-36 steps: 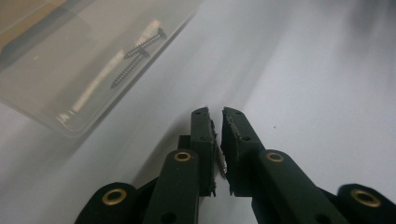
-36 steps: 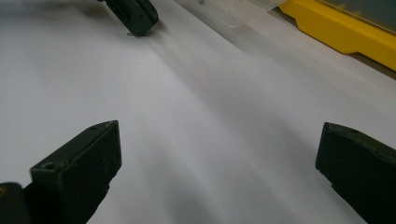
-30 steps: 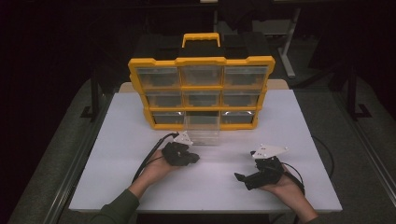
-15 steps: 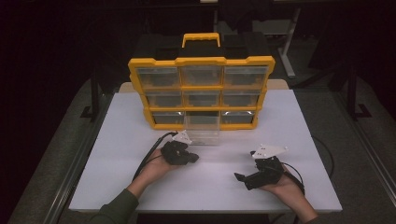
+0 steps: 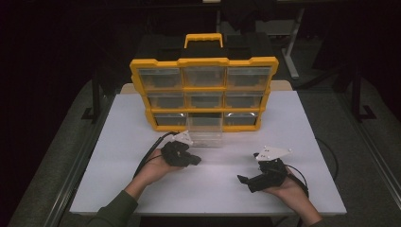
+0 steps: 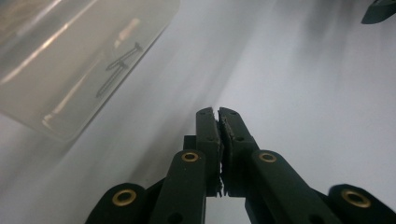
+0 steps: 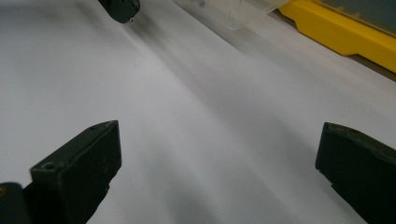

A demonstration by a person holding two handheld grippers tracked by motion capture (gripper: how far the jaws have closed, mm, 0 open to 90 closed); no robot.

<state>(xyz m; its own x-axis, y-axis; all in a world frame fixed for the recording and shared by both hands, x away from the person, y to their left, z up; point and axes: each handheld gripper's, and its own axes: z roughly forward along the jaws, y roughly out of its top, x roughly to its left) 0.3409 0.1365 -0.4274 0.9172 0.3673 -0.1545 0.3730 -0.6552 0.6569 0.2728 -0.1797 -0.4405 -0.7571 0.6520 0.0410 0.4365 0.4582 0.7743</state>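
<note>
**Drawer out, left tongs pinched on something tiny**

Screws lie in the clear drawer (image 6: 70,60), which I see pulled out of the bottom row's middle slot of the yellow organiser (image 5: 204,94) and resting on the white worktop (image 5: 118,142), its back end still at the slot. At least 2 dark screws (image 6: 119,65) show through its wall in the left gripper view.

Just in front of that drawer sit my left tongs (image 5: 195,161), jaws pressed together. A pale speck shows in the seam between the pads; I cannot tell whether it is a screw or just the pad edge. Across the last second hardly anything has changed: both hands are where they were, the drawer has not shifted, and the left jaws were already together. I judge that as a pause between picks, not progress.

Well to the right, my right tongs (image 5: 249,181) rest low with jaws wide apart, nothing between them.
</note>
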